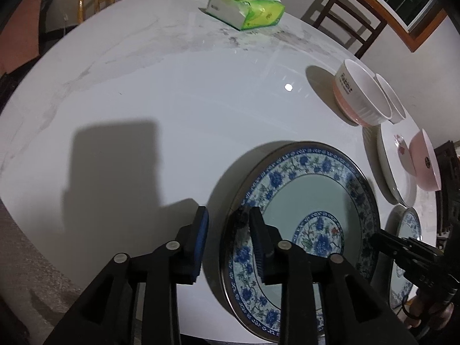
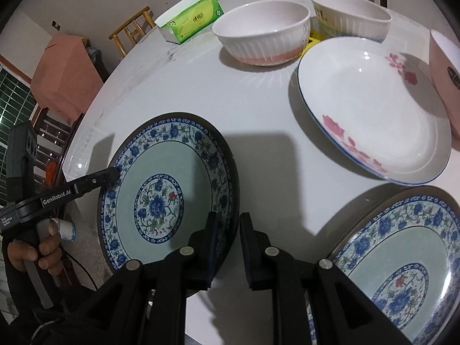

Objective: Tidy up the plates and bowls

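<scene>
A blue-flowered plate [image 1: 304,189] [image 2: 169,172] lies on the white table near the front edge. My left gripper [image 1: 228,230] is open with its jaws astride the plate's left rim. My right gripper [image 2: 228,238] is open, its jaws either side of the same plate's right rim; it also shows in the left wrist view [image 1: 402,247]. A second blue-flowered plate [image 2: 402,258] lies to the right. A white plate with pink flowers [image 2: 373,109] lies behind it. Two ribbed white-and-pink bowls [image 2: 264,31] [image 2: 350,17] stand at the back, a pink bowl [image 2: 445,80] at far right.
A green tissue pack [image 1: 247,8] [image 2: 192,18] lies at the far side of the round table [image 1: 172,100]. Wooden chairs [image 1: 345,20] stand around the table. The table's front edge runs just under both grippers.
</scene>
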{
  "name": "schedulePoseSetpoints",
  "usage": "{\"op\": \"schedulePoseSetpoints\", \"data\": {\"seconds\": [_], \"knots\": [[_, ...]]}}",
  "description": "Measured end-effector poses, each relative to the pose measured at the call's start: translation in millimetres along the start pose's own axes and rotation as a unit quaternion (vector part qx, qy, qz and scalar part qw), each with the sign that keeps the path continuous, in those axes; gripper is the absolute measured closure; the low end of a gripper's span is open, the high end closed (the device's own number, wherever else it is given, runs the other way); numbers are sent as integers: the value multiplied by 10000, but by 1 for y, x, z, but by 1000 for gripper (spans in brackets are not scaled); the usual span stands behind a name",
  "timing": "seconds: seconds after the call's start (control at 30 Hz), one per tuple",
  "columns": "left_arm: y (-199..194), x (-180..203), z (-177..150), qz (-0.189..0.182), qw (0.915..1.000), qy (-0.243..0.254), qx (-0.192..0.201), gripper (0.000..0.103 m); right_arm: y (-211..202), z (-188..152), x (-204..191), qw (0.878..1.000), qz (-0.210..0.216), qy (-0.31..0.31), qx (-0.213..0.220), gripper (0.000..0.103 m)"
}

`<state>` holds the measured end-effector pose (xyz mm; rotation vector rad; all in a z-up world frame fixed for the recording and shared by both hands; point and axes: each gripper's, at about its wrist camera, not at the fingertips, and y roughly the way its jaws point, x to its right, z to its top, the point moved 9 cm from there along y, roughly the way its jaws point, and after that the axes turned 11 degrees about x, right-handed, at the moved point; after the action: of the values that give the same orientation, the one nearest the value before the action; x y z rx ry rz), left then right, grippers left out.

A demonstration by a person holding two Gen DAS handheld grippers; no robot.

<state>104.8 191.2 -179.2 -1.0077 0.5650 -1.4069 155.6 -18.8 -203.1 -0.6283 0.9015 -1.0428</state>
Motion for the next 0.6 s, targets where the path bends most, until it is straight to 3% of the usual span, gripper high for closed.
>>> {"op": "schedulePoseSetpoints", "data": {"seconds": [0.23, 0.5, 0.6], "knots": [[-17, 7, 9, 436, 9976, 288, 447, 67, -13, 5, 3, 9997, -78, -18, 238, 86], [-33, 51, 3, 225, 9972, 377, 609, 66, -30, 1, 5, 9990, -125, -49, 416, 86], [-36, 71, -2, 88, 9971, 433, 619, 61, -42, 0, 11, 9982, -263, -60, 539, 86]]}}
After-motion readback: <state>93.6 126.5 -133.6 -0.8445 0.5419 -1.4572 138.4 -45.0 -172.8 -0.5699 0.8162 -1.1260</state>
